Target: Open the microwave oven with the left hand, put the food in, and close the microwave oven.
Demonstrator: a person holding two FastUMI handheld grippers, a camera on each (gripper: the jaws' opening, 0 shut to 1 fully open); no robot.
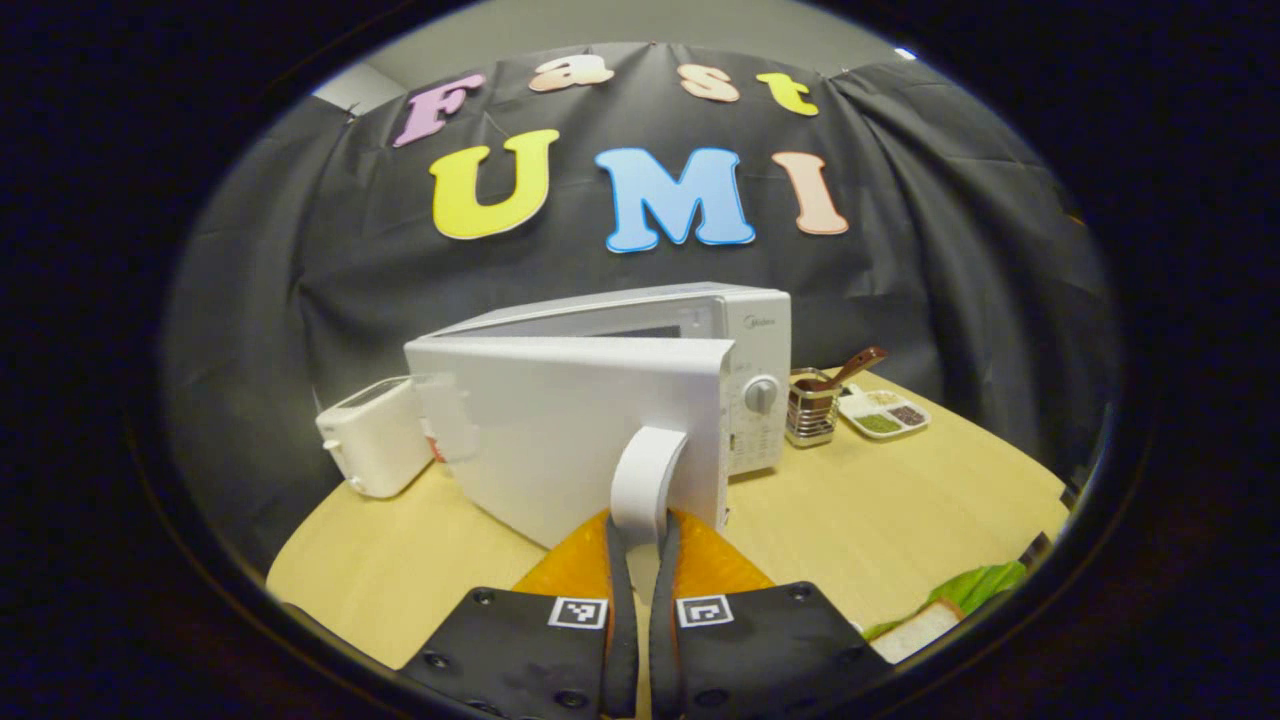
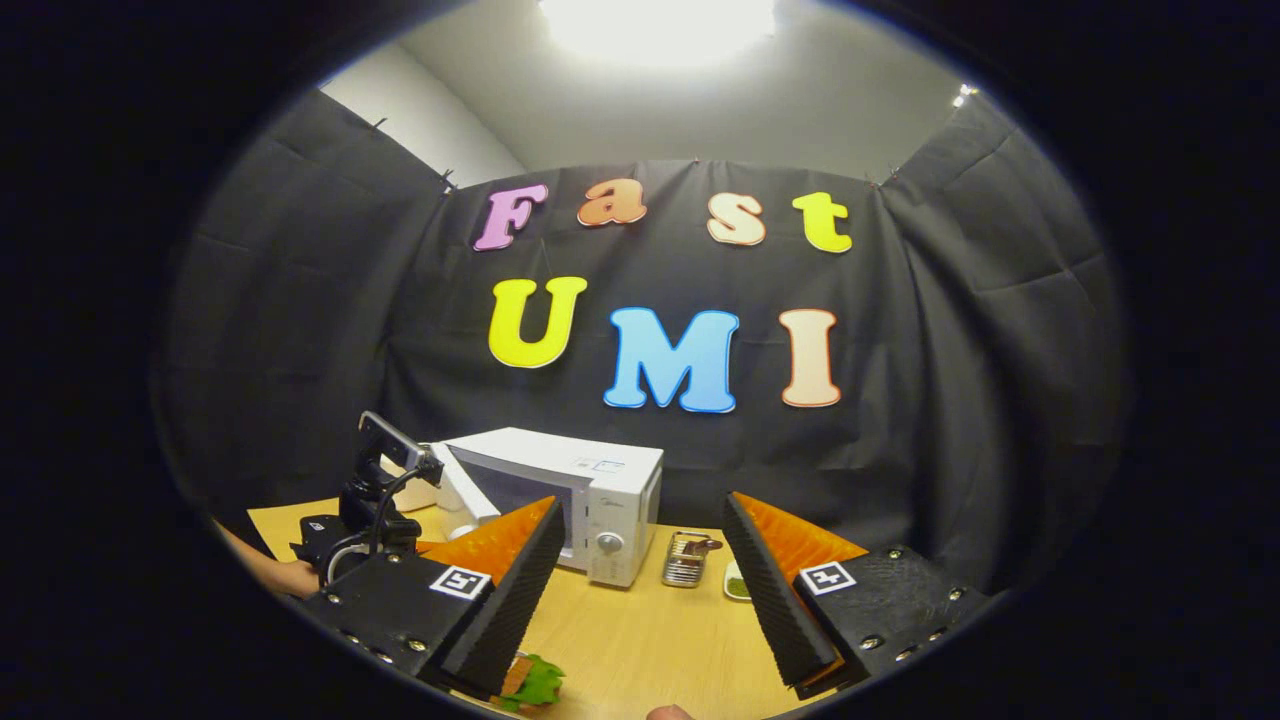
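From the left gripper view I see my left gripper (image 1: 641, 545) with both fingers pressed on the white door handle (image 1: 645, 475), one on each side of it. The handle sits on the free edge of the microwave door (image 1: 570, 430), which is swung partly open toward me, with the microwave (image 1: 700, 320) body behind it on the wooden table (image 1: 880, 510). Left of the door stands one white toaster (image 1: 375, 435), just beside it. Right of the microwave stands one wire cutlery holder (image 1: 811, 408) with a brown-handled utensil in it, and further right one divided tray (image 1: 884, 412) holds green and dark portions in separate compartments. At the near right edge lies the food, a sandwich (image 1: 945, 610) with bread and green leaf, well apart from my left fingers.

In the right gripper view my right gripper (image 2: 640, 590) has its fingers spread wide with nothing between them. The sandwich's leaf (image 2: 535, 682) shows low, just beside its left finger.
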